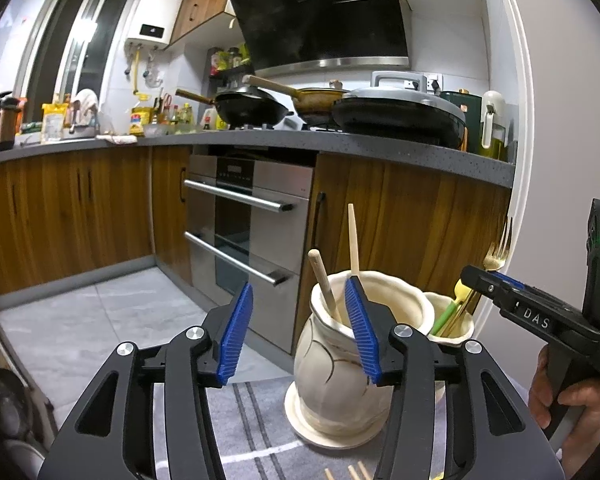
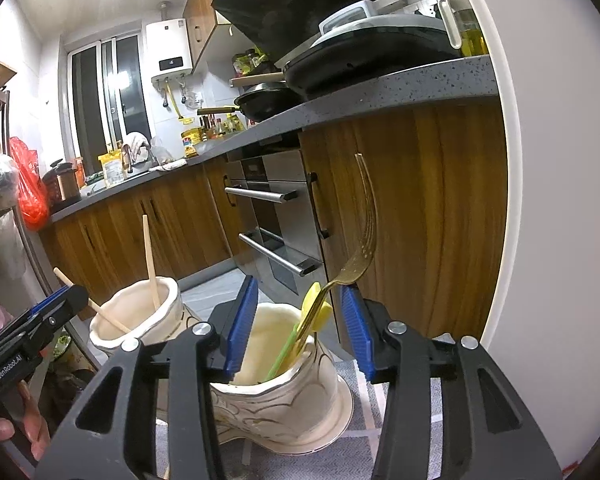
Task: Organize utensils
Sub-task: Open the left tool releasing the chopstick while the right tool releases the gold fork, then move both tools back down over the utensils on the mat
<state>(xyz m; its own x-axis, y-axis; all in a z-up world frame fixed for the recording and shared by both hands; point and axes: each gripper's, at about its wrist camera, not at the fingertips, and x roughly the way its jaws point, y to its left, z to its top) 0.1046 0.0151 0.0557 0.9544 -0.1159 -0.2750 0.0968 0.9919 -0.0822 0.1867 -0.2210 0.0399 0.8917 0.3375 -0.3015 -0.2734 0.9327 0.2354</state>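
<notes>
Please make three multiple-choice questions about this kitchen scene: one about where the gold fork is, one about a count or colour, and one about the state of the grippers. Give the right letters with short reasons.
1. Where does the gold fork stand?
A. in the vase with the wooden sticks
B. in the vase with the yellow-and-green utensil
C. flat on the mat

2. How many wooden sticks stand in the left vase?
A. two
B. four
C. none

3. How are the right gripper fingers?
A. shut on the fork
B. shut on the vase rim
C. open

Answers:
1 B: its handle goes down into the right vase beside the yellow-and-green utensil.
2 A: two wooden sticks rise from it.
3 C: the blue fingers stand apart, gripping nothing; the left gripper is likewise open.
</notes>
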